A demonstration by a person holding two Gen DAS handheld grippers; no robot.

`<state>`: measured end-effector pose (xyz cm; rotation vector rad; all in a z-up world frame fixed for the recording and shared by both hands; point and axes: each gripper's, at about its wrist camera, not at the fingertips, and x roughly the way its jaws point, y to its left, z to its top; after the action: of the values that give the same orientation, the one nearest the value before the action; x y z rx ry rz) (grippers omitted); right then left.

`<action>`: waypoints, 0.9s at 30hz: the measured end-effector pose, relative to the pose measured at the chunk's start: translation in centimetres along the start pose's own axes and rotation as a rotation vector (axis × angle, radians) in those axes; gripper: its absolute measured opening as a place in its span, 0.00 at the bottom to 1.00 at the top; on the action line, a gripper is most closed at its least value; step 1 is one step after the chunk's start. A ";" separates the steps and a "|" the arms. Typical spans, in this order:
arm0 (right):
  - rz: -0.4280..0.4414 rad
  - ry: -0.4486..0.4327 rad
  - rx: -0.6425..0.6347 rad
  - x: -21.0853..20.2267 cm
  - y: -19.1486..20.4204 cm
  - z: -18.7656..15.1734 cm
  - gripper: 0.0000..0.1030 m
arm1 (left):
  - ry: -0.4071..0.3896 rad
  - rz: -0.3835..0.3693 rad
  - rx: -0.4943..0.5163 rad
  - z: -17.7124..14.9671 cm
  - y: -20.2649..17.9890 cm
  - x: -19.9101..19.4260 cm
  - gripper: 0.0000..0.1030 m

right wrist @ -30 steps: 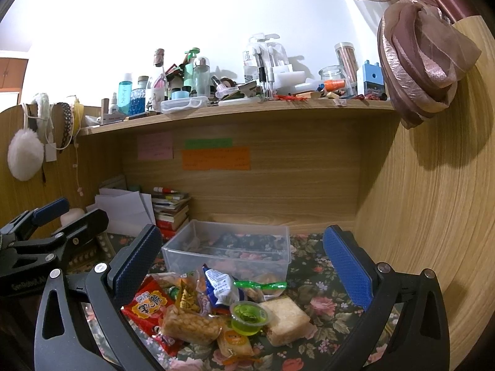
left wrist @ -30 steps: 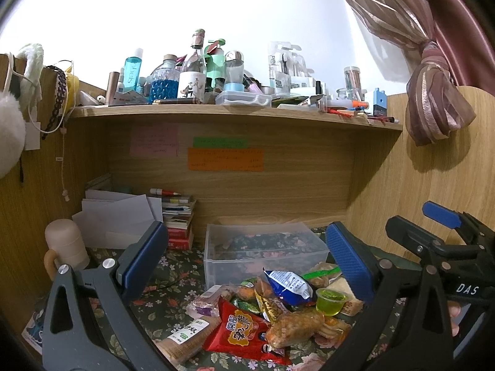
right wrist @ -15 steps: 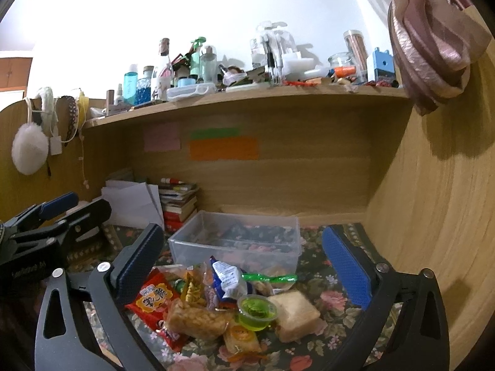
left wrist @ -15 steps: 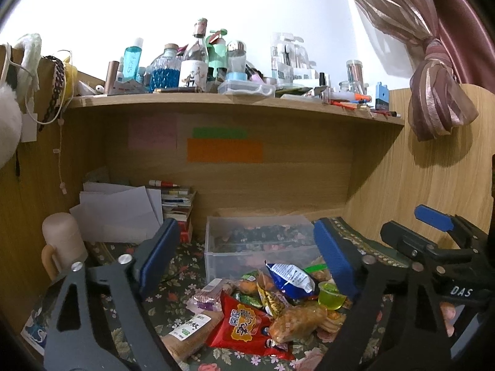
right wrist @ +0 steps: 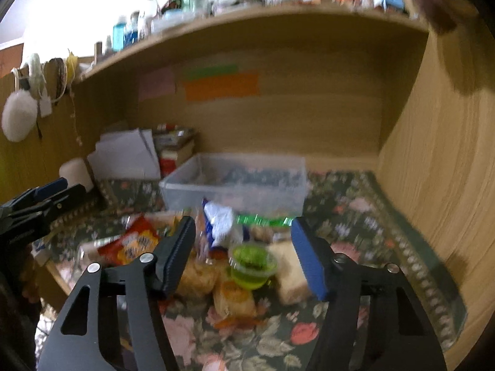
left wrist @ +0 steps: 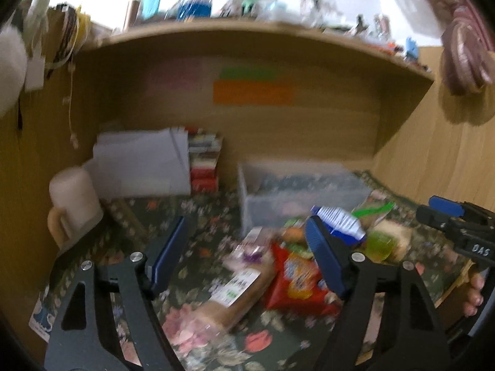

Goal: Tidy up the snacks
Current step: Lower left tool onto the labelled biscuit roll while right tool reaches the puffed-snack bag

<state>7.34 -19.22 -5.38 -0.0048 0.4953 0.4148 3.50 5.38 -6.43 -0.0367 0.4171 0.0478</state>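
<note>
A pile of snacks lies on the floral cloth in front of a clear plastic bin (left wrist: 297,185) (right wrist: 238,182). It holds a red chip bag (left wrist: 297,281) (right wrist: 133,241), a long brown biscuit pack (left wrist: 229,296), a blue-white packet (left wrist: 340,219) (right wrist: 219,222), a green jelly cup (left wrist: 379,244) (right wrist: 252,262) and a pale cake piece (right wrist: 290,272). My left gripper (left wrist: 244,256) is open and empty above the brown pack. My right gripper (right wrist: 244,253) is open and empty, straddling the jelly cup from above. Both views are blurred.
A cream mug (left wrist: 74,201) stands at the left by papers and stacked books (left wrist: 204,160). A cluttered wooden shelf (left wrist: 247,31) runs overhead. Wooden walls close the back and right side (right wrist: 439,154). The other gripper shows at each view's edge.
Both grippers have dropped and moved forward toward the snack pile, which now looks bigger. Both gripper openings have narrowed somewhat. Nothing has been picked up.
</note>
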 end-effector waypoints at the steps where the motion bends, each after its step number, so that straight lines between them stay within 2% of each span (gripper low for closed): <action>1: 0.012 0.020 0.004 0.3 0.1 -0.3 0.59 | 0.022 0.005 -0.004 -0.5 0.4 0.3 0.76; 9: 0.069 0.093 -0.014 2.0 1.8 -1.4 0.59 | 0.124 0.019 -0.014 -3.6 2.5 2.1 0.76; 15: 0.102 0.147 -0.025 3.8 3.1 -2.3 0.68 | 0.185 0.019 -0.006 -5.3 3.3 3.5 0.76; 21: 0.108 0.215 -0.028 5.6 4.1 -3.1 0.76 | 0.250 -0.045 -0.020 -6.7 4.4 5.5 0.79; 27: 0.109 0.257 -0.007 7.0 4.4 -3.6 0.83 | 0.262 -0.086 0.008 -7.1 3.7 6.6 0.79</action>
<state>9.60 -12.84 -11.37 -0.0383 0.7500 0.5260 6.49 9.05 -15.66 -0.0534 0.6772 -0.0441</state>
